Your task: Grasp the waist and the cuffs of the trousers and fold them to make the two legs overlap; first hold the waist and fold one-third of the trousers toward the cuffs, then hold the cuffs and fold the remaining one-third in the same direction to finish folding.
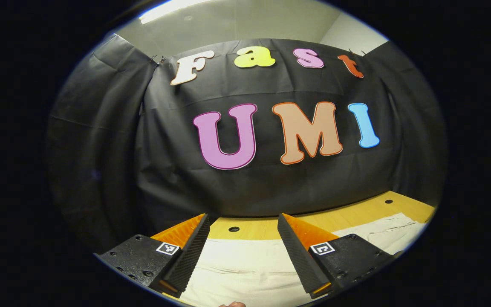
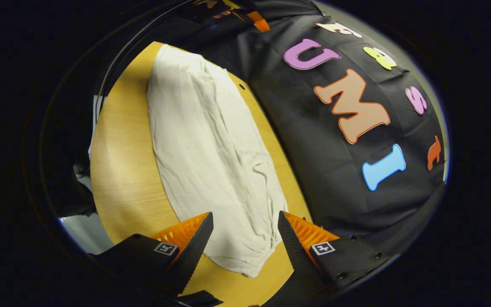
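Across left gripper view: left gripper (image 1: 243,251) jaws spread wide, nothing held, hovering above cream trousers (image 1: 237,268) lying on tabletop (image 1: 356,215), cloth running off toward 3 o'clock. Right gripper view: right gripper (image 2: 245,247) jaws apart, empty, gathered end of trousers between fingers, cloth stretching toward 11 o'clock. Risk: pinching single layer, so legs misalign on fold.

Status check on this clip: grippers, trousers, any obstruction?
Left gripper open above cloth, empty. Right gripper open over one end, empty. Trousers flat lengthwise on wooden table, thirds not yet folded. Nothing seen in the way.
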Tool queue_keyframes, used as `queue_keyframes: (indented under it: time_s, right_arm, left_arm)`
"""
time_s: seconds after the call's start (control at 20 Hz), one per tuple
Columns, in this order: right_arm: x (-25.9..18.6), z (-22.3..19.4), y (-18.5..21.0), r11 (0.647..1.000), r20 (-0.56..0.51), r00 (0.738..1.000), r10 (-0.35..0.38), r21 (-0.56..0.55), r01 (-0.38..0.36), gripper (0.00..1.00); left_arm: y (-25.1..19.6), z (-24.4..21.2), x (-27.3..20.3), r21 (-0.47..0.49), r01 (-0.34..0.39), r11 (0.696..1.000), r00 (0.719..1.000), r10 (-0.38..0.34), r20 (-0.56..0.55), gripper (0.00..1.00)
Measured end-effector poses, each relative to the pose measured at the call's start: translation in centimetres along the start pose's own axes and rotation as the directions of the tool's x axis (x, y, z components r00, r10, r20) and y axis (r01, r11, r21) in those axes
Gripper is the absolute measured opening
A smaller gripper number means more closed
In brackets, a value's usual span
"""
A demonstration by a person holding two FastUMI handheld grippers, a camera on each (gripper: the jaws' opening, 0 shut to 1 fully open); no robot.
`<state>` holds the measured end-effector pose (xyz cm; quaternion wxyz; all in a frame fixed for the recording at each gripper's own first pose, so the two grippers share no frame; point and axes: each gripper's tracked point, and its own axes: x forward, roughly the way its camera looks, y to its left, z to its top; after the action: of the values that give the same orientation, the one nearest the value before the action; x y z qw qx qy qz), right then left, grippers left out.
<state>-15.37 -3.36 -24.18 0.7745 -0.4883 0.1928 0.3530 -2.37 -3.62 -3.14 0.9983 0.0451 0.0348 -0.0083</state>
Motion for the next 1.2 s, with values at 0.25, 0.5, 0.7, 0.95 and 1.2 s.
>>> queue_keyframes:
  time_s: [0.25, 0.5, 0.7, 0.95, 1.2]
  right_arm:
    - [0.3, -2.5, 3.0, 0.996, -0.077, 0.994, 0.084, -0.02, -0.086, 0.98]
    - [1.4, -3.8, 4.1, 0.987, -0.123, 0.984, 0.133, -0.076, -0.143, 1.0]
    - [2.0, -4.9, 4.4, 0.979, -0.153, 0.977, 0.148, -0.118, -0.167, 0.94]
    - [3.6, -5.1, 4.0, 0.974, -0.152, 0.979, 0.137, -0.16, -0.162, 0.91]
    - [5.8, -5.2, 3.3, 0.979, -0.163, 0.98, 0.116, -0.151, -0.141, 0.83]
  left_arm:
    - [0.3, -1.1, -0.1, 0.018, 0.0, 1.0, 1.0, 0.001, -0.02, 0.94]
    - [1.1, -1.5, 0.0, 0.032, -0.013, 0.999, 0.999, 0.014, -0.029, 0.94]
    - [1.8, -2.0, -0.2, 0.037, -0.03, 0.999, 0.999, 0.031, -0.04, 0.94]
    - [2.5, -2.3, -0.2, 0.045, -0.046, 0.998, 0.998, 0.048, -0.051, 0.94]
    - [2.8, -2.8, -0.4, 0.051, -0.055, 0.997, 0.996, 0.058, -0.062, 0.94]
